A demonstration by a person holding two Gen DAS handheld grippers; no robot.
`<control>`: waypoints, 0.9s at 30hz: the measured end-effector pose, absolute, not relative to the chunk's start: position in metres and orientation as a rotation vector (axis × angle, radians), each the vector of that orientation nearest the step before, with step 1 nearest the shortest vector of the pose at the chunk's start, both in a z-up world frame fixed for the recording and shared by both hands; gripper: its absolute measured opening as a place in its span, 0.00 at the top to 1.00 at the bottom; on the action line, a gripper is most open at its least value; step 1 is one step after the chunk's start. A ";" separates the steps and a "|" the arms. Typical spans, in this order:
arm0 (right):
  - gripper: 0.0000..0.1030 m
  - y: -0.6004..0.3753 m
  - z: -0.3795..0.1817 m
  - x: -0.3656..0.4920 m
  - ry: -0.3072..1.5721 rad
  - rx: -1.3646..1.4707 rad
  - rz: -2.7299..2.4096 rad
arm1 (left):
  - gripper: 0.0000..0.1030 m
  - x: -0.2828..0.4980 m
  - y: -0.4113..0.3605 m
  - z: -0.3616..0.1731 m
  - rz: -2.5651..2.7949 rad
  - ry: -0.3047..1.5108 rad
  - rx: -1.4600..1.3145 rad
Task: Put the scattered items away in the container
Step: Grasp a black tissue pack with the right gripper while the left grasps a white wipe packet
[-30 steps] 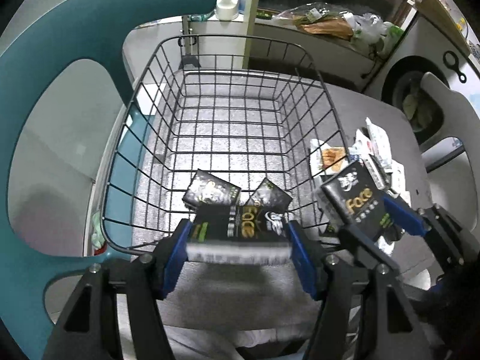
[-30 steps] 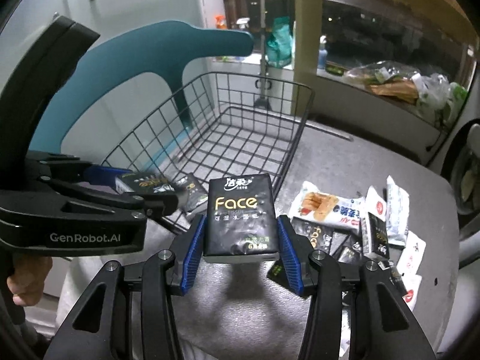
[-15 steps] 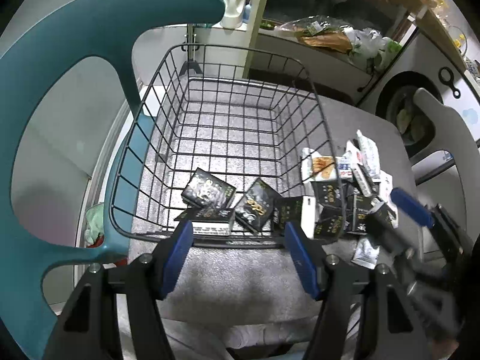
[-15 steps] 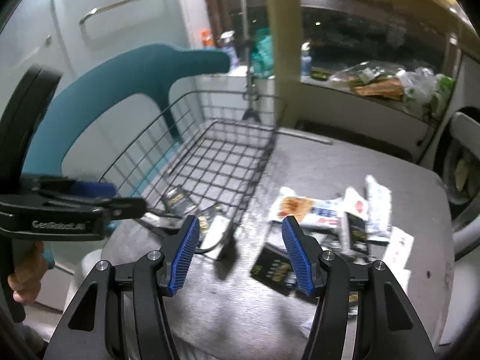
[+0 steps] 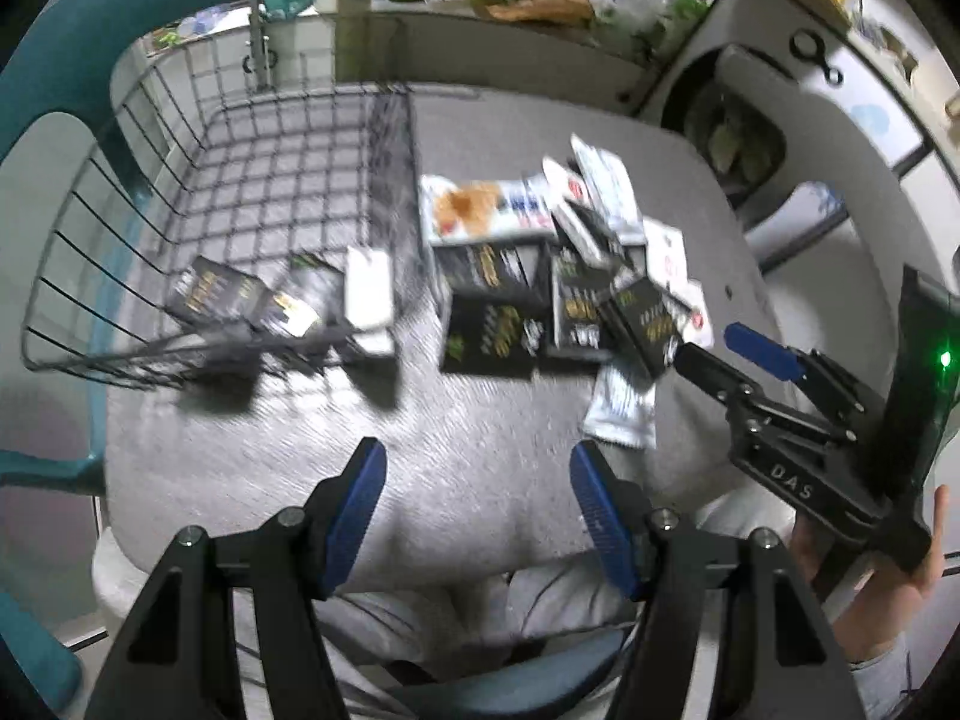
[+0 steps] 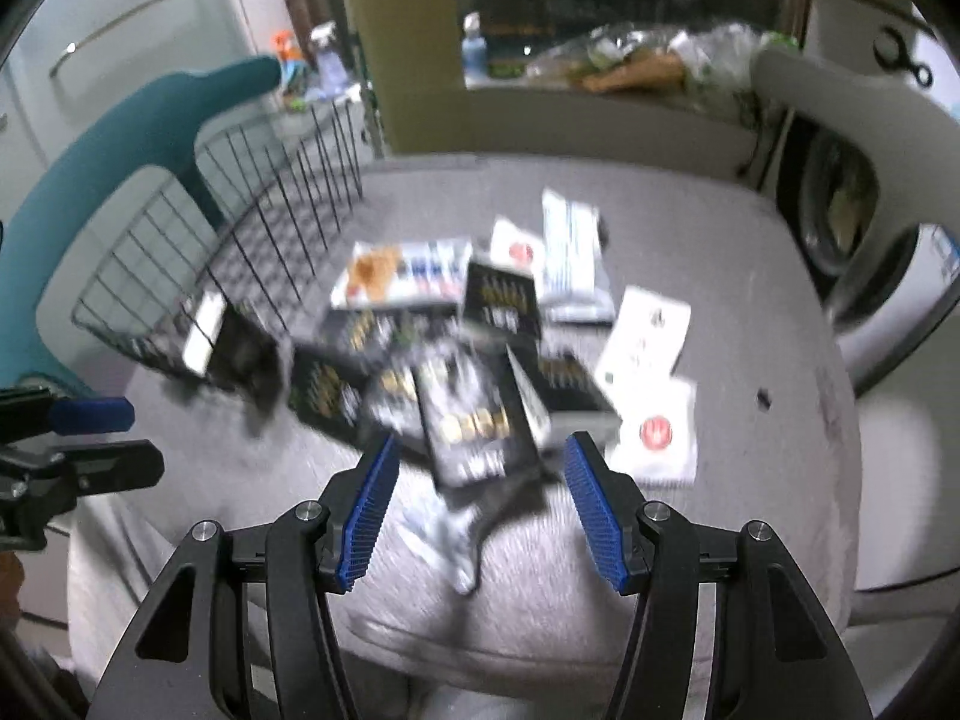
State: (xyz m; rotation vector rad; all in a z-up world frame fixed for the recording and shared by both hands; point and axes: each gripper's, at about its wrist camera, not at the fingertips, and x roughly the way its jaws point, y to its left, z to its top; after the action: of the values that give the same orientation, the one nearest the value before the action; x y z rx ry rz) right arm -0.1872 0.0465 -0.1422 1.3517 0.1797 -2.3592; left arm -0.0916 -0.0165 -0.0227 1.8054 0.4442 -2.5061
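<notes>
Tissue packs (image 6: 474,420) are heaped tight beside the basket (image 5: 180,192); both grippers, left (image 5: 477,507) and right (image 6: 477,507), hang spread and empty, so a sloppy grab could snag two.

my left tongs (image 5: 477,498) sit at the bottom of the frame, spread wide and empty above the grey counter (image 5: 480,438). the wire basket (image 5: 108,360) fills the upper left, with a few dark packets (image 5: 216,294) inside, blurred. a heap of packets (image 5: 540,276) lies at centre right. the right tongs (image 5: 720,354) reach in from the right, parted.
</notes>
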 end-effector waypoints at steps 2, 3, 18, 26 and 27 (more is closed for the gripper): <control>0.44 0.048 -0.155 -0.187 0.189 1.368 -2.352 | 0.33 -0.092 -0.005 -0.035 -2.486 0.417 1.826; 0.44 0.048 -0.161 -0.189 0.192 1.367 -2.348 | 0.33 -0.093 -0.002 -0.040 -2.477 0.417 1.833; 0.54 0.037 -0.177 -0.205 0.188 1.358 -2.331 | 0.33 -0.111 0.013 -0.072 -2.440 0.473 1.899; 0.54 0.091 -0.179 -0.173 0.185 1.488 -2.498 | 0.33 -0.134 0.053 -0.083 -2.480 0.430 1.966; 0.54 0.098 -0.182 -0.171 0.175 1.506 -2.508 | 0.33 -0.136 0.058 -0.084 -2.485 0.420 1.971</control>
State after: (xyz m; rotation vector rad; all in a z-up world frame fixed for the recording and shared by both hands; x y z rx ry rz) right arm -0.1713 0.0985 -0.1820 1.5060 0.1752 -2.5079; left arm -0.1362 0.0577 -0.0836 1.9712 0.4198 -2.4855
